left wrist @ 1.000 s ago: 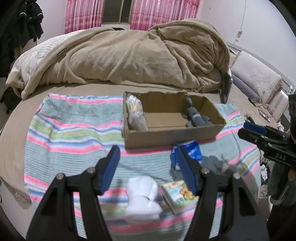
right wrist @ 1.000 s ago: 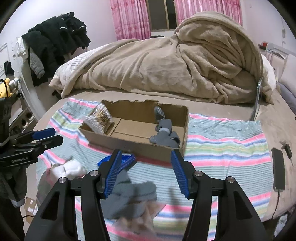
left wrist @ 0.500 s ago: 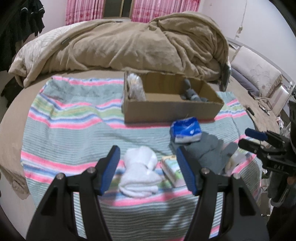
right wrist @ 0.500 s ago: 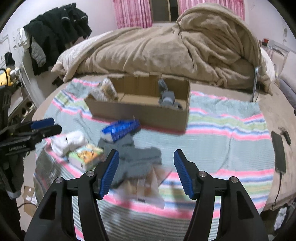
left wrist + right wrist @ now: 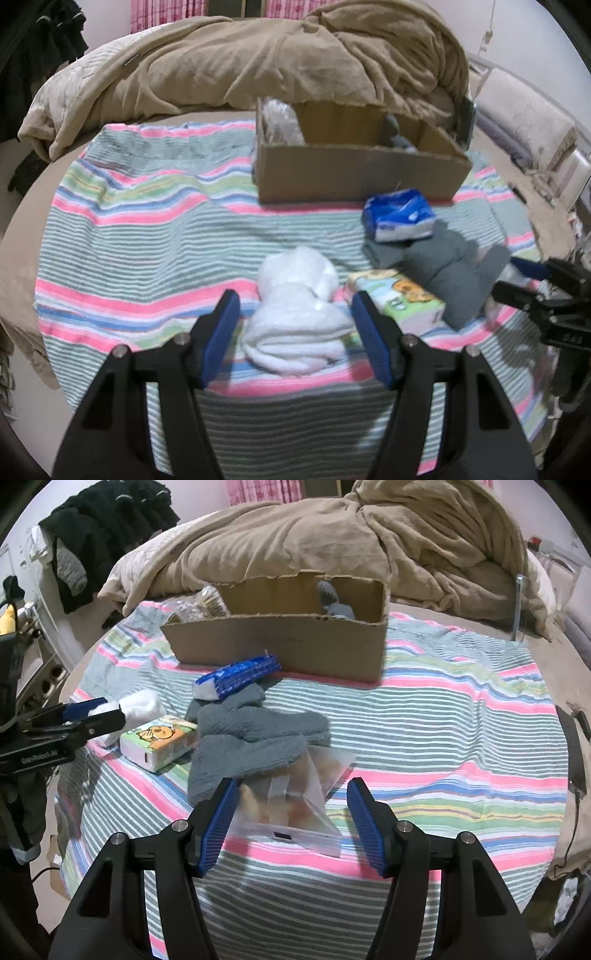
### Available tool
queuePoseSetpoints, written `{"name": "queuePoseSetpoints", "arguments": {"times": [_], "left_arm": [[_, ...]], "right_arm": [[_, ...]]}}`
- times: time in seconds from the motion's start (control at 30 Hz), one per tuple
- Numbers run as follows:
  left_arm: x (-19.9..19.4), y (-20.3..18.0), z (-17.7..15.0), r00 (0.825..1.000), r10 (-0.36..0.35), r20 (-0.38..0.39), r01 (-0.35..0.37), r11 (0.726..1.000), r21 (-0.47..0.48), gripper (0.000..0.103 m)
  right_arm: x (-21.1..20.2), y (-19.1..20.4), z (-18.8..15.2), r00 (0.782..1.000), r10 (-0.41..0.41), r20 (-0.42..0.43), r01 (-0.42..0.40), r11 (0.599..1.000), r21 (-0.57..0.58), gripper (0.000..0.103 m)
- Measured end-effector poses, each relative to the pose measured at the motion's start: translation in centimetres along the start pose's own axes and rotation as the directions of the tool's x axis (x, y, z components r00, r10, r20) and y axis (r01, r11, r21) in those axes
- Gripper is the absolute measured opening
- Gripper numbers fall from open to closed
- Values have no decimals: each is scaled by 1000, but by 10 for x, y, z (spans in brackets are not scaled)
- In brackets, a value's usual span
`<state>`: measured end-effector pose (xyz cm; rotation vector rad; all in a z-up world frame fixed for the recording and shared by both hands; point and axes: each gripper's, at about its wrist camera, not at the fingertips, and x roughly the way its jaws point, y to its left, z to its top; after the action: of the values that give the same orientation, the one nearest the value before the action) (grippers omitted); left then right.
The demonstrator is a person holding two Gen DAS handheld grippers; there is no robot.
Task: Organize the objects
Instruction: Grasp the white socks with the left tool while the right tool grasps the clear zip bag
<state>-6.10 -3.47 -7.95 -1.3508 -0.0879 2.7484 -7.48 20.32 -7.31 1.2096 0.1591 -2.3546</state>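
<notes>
A cardboard box (image 5: 354, 177) stands on the striped blanket (image 5: 147, 236), with a clear packet at its left end and grey socks at its right. My left gripper (image 5: 295, 332) is open around a white rolled towel (image 5: 299, 314). A cartoon-printed tissue pack (image 5: 399, 299), a grey cloth (image 5: 443, 269) and a blue tissue pack (image 5: 399, 214) lie to its right. My right gripper (image 5: 291, 819) is open around a clear snack bag (image 5: 291, 805), which lies partly under the grey cloth (image 5: 251, 738). The box (image 5: 288, 646) stands beyond.
A tan duvet (image 5: 258, 62) is heaped behind the box. Dark clothes (image 5: 103, 535) hang at the back left. A phone with a cable (image 5: 570, 746) lies at the bed's right edge. The blanket's front edge is just below both grippers.
Both grippers pulled back from the box and dropped toward the front of the blanket. The left now brackets the white towel, the right the clear bag.
</notes>
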Motion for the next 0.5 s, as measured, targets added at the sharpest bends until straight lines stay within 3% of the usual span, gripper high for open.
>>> {"name": "queuePoseSetpoints", "arguments": {"times": [0.17,0.33,0.5], "left_arm": [[16,0,-4,999,-4,-31,4,1000,-2,65],[17,2,-4,999,-34,-2,34,999,-12,65],[16,4,-5,999,-53,11,53,998,-31,52]], "right_arm": [[15,5,-1,999,-5,-33,4,1000,-18,65],[23,1,-3,999,9,-50,-9,1000,-4,65],[20,0,-4,999,13,-47,-14,1000,-12,61]]}}
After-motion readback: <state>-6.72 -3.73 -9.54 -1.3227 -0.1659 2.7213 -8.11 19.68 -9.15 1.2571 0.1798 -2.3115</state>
